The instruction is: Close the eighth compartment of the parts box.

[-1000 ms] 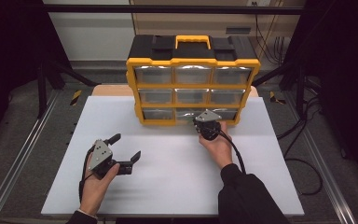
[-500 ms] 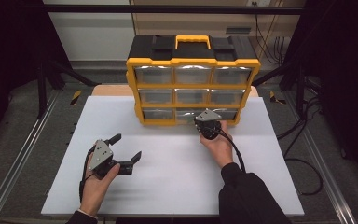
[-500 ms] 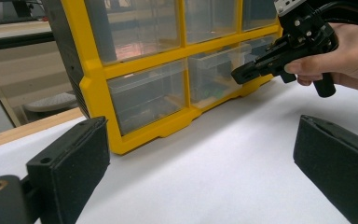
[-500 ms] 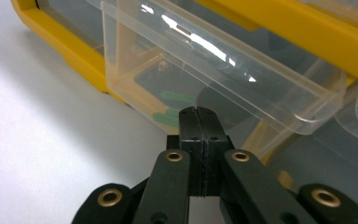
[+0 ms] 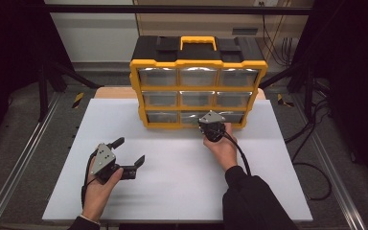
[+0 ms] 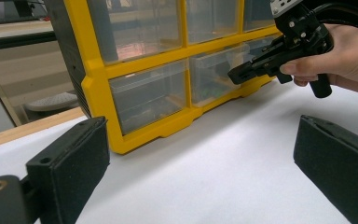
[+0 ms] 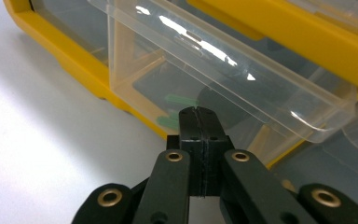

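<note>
My right gripper (image 7: 199, 122), jaws pressed together and empty, sits at the part-open bottom middle drawer (image 7: 223, 79) of the organizer (image 5: 199, 64); I should push squarely, while my left gripper (image 5: 128, 154) waits open.

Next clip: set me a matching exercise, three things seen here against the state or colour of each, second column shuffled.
Things:
1. left tool
2. right tool
3. organiser frame

States or colours:
A. yellow
B. jaws shut, at the front of the bottom middle drawer
C. jaws wide apart above the white table

Pairs: 1-C, 2-B, 3-A
</note>
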Demonstrator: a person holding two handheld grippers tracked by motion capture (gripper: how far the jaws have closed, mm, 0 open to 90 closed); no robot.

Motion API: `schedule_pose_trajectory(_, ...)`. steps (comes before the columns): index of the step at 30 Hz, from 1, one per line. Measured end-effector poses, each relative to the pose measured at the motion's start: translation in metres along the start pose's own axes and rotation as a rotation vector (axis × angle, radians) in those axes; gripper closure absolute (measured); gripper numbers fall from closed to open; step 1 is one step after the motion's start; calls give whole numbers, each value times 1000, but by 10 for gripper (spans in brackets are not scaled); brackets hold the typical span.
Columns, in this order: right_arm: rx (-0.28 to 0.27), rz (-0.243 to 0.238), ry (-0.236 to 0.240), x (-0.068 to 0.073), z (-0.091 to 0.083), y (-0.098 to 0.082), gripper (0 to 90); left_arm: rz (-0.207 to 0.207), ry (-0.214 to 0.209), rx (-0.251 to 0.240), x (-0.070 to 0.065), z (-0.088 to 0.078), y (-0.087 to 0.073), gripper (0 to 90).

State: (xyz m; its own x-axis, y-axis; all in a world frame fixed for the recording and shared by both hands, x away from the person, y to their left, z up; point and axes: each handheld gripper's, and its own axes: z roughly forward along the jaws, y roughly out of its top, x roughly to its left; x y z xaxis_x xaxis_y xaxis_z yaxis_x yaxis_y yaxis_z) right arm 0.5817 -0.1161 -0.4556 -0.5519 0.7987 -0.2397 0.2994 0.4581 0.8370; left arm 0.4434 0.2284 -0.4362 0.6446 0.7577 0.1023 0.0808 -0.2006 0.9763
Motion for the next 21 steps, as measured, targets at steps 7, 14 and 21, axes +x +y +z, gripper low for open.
schedule_pose_trajectory(7,-3,5,-12,-1,3,3,900,-4,3,-2,1,-1,0,30)
schedule_pose_trajectory(14,-1,2,-26,-2,4,3,900,-7,0,-4,0,0,0,31)
schedule_pose_trajectory(21,-8,-6,-32,-4,6,3,900,-10,0,-3,0,0,-1,31)
